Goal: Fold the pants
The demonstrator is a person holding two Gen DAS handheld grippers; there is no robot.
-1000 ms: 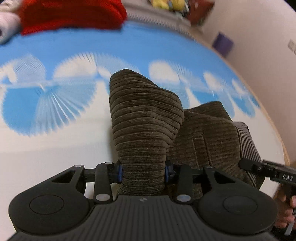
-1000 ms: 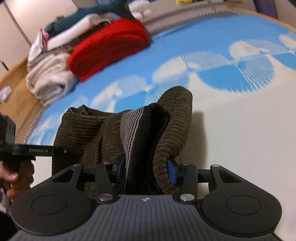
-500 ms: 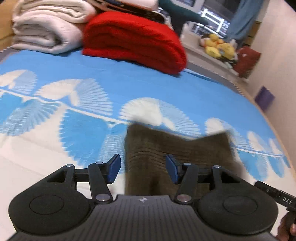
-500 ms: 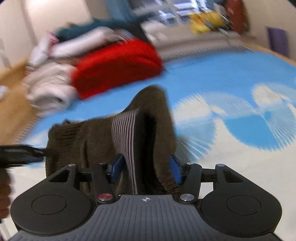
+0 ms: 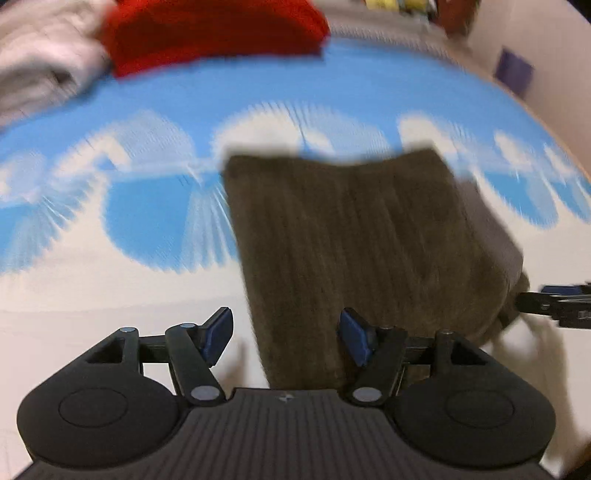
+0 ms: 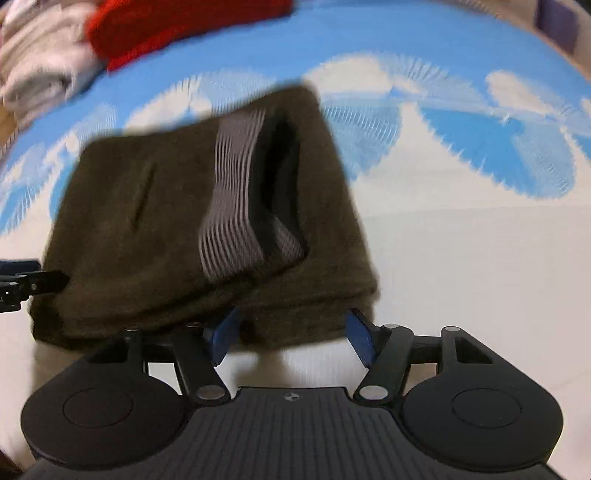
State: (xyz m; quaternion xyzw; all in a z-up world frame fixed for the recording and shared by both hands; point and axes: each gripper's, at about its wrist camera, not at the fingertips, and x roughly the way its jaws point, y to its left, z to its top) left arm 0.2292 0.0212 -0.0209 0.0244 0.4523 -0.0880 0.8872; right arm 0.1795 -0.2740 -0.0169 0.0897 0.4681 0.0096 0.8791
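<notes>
The brown corduroy pants (image 5: 362, 243) lie folded into a thick square on the blue-and-white patterned bedspread (image 5: 332, 85); their grey striped waistband lining (image 6: 232, 192) shows on top in the right wrist view. The left tongs (image 5: 286, 336) are opening — the near edge of the pants sits between the blue pads, which do not press on it. The right tongs (image 6: 291, 336) are opening too, pads just at the pants' near edge and apart from it. Beyond the pants, a folded red blanket (image 5: 214, 33) lies beside pale folded towels (image 5: 40, 62) — both blurred.
</notes>
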